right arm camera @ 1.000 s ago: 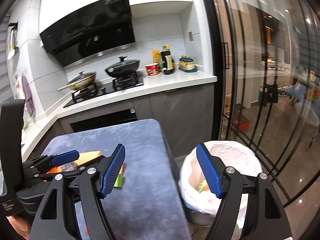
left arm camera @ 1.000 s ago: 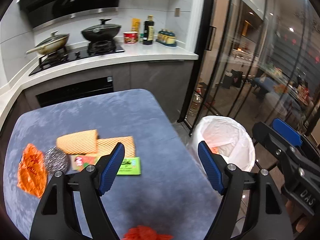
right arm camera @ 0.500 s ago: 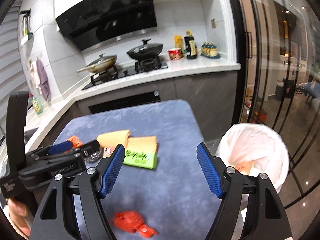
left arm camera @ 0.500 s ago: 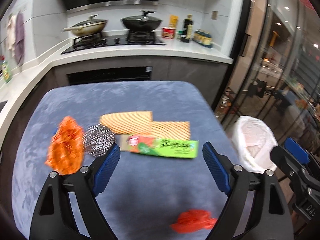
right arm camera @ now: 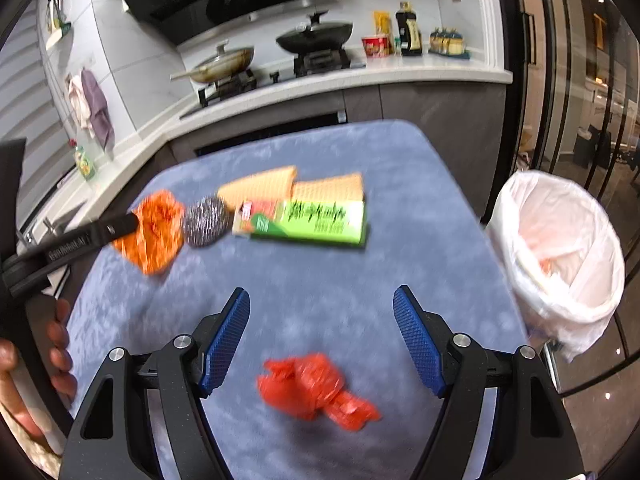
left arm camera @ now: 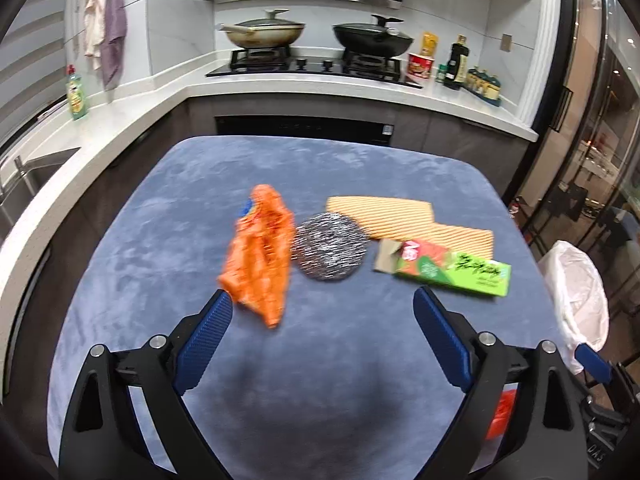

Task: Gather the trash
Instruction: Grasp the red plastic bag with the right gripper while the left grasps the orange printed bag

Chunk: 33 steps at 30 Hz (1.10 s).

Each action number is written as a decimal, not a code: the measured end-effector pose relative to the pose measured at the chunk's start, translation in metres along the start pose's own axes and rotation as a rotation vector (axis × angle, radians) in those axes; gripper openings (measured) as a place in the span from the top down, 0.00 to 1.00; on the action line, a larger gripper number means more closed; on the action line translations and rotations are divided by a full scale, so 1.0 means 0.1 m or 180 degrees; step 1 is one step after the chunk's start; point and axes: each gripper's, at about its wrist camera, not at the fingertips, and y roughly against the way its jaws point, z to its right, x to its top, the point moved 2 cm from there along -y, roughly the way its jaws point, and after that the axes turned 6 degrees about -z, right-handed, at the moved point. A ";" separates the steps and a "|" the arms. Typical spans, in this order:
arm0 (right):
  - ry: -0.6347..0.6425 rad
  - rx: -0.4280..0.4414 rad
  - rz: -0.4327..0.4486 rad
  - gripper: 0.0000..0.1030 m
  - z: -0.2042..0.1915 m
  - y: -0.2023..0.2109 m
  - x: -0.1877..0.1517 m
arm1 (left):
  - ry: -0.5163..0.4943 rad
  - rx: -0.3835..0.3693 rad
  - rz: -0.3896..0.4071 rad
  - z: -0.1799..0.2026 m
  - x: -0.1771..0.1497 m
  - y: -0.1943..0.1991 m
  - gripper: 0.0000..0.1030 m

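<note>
Here's the bench (left arm camera: 328,408), blue cloth over all of it, with the stove counter (left arm camera: 280,88) running behind. Off its right edge stands the bin (right arm camera: 560,248), white liner folded over the rim, some pale scraps inside. On the bench, 2 orange ribbed cloths (left arm camera: 384,210) lie overlapping at the far right, and the green box (left arm camera: 452,272) sits just in front of them, touching their near edge. Left of the box, the steel scourer (left arm camera: 330,252), and pressed against its left side the orange wrapper (left arm camera: 260,256), crumpled and stretched toward the camera. Near the bench's front, well apart from that row, the red wrapper (right arm camera: 316,390), bunched up small. Left tool (left arm camera: 322,312): jaws wide and opening, nothing between the pads, the orange wrapper's tail lying just beside the left pad. Right tool (right arm camera: 322,312): jaws parted fairly wide, empty, hanging over the red wrapper, which shows below and between the 2 pads without touching either. A hand (right arm camera: 36,376) grips the left tool's handle at the edge of the right view.
</note>
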 end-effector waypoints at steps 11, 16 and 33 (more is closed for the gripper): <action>0.0101 -0.0002 -0.0417 0.31 -0.16 -0.41 -0.43 | 0.0184 0.0065 -0.0097 -0.41 -0.08 -0.18 0.11; 0.0164 -0.0029 -0.0533 0.41 -0.21 -0.57 -0.49 | 0.0275 0.0044 -0.0145 -0.50 -0.06 -0.29 0.11; 0.0153 0.0108 -0.0436 0.55 -0.29 -0.65 -0.20 | 0.0214 0.0060 -0.0161 -0.55 0.15 -0.65 0.16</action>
